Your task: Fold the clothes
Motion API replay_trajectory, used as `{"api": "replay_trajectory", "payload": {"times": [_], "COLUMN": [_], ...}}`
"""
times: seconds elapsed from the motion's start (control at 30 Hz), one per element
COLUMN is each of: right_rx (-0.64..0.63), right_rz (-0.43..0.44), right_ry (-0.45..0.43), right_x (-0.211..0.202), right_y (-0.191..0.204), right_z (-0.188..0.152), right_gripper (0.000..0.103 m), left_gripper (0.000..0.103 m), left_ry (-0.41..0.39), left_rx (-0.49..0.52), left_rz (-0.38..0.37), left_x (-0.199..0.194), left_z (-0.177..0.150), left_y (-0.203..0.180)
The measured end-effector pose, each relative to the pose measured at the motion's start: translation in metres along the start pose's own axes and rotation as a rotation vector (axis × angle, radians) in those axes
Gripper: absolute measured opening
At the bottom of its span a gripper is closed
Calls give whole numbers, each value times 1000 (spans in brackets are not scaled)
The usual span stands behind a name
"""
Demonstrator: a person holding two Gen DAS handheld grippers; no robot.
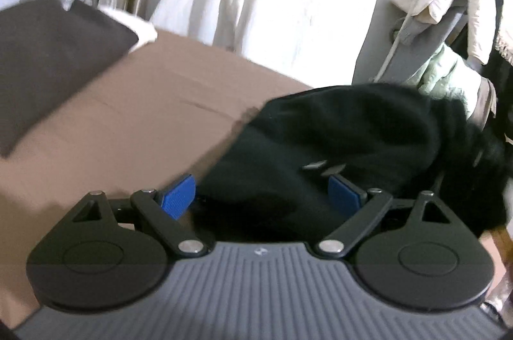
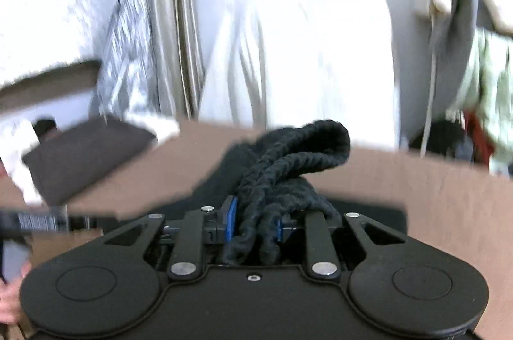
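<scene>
While lying bunched on the flat brown bed sheet (image 1: 134,128), black knitted sweater (image 1: 336,141) sits between the spread blue pads of the left gripper (image 1: 264,194), unpinched. Right gripper (image 2: 255,223) pressed together on a ribbed fold of it. Dark grey pillow (image 1: 48,51) well apart, at far left.

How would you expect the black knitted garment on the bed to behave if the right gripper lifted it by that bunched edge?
Probably floppy: the black knit already droops in folds beyond the right gripper. Its ropey texture likely resists slipping.
</scene>
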State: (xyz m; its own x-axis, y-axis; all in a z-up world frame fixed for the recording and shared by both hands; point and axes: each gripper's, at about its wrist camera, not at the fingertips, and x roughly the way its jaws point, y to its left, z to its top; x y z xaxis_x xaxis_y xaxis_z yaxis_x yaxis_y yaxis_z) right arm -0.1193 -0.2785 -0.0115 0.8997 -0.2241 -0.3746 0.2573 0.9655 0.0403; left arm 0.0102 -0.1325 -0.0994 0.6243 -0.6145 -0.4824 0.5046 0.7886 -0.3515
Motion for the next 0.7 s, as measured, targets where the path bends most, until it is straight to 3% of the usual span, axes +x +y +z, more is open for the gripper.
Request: {"api": "replay_trajectory", "payload": {"times": [0.1, 0.2, 0.27, 0.37, 0.4, 0.57, 0.63, 0.7], "right_rx": [14, 36, 188, 593, 616, 504, 476, 444], "right_rz": [-21, -24, -75, -44, -43, -139, -105, -12], "right_ry": [24, 311, 473, 461, 432, 278, 230, 218], "right_x": [1, 64, 101, 95, 86, 50, 44, 48], "right_y": [-35, -86, -127, -176, -180, -180, -178, -155], "right_z": [29, 15, -17, -39, -34, -5, -1, 3], "right_gripper": [28, 50, 54, 57, 56, 57, 57, 57], "left_gripper": [91, 91, 91, 91, 91, 91, 92, 92], "left_ry": [62, 124, 149, 126, 116, 77, 96, 136], "left_rx": [22, -21, -40, 49, 74, 115, 194, 204], "left_rz": [14, 2, 1, 48, 38, -127, -128, -112], "left_x": [6, 18, 26, 26, 24, 30, 39, 57], "left_z": [-8, -14, -16, -21, -22, -3, 9, 15], "left_y": [3, 5, 3, -9, -13, -35, -46, -44]}}
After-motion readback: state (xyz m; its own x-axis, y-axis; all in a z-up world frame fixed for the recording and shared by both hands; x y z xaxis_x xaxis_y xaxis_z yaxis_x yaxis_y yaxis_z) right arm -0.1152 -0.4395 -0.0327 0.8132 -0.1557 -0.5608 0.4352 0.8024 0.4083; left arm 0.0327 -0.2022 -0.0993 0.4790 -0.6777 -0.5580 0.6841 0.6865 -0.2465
